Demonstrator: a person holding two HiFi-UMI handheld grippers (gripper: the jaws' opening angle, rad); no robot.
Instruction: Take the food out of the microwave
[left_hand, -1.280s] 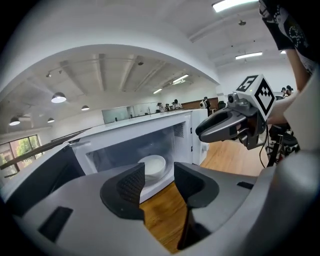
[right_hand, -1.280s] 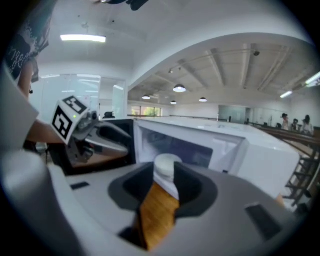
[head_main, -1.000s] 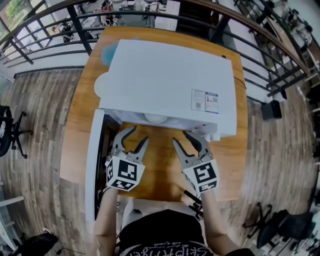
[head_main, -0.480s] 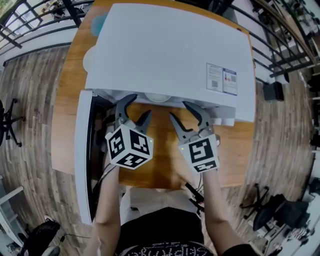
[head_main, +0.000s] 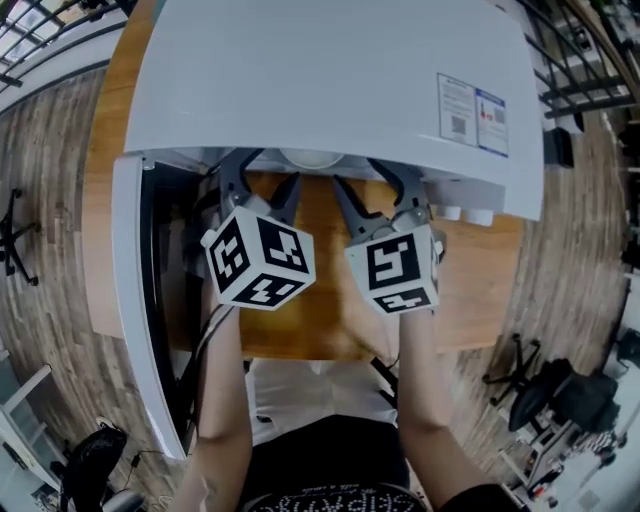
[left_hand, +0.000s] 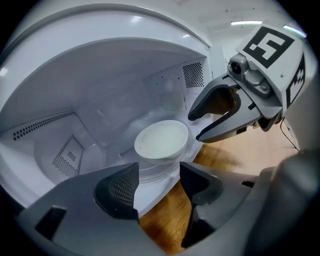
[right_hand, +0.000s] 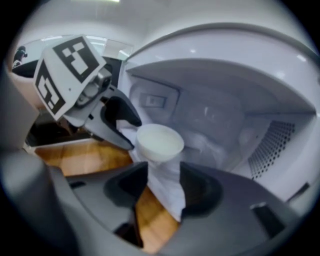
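Wooden table (head_main: 482, 288), open microwave (head_main: 320, 80), bowl (left_hand: 161, 140) near sill

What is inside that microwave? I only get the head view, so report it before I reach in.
Observer: A white bowl stands on the glass plate inside the microwave. I cannot tell what is in the bowl.
Operator: Tell me whether either gripper has it.
Observer: Neither does. The left gripper is open and the right gripper has its fingers opening. There is nothing between either pair, and the bowl stands untouched ahead of both.
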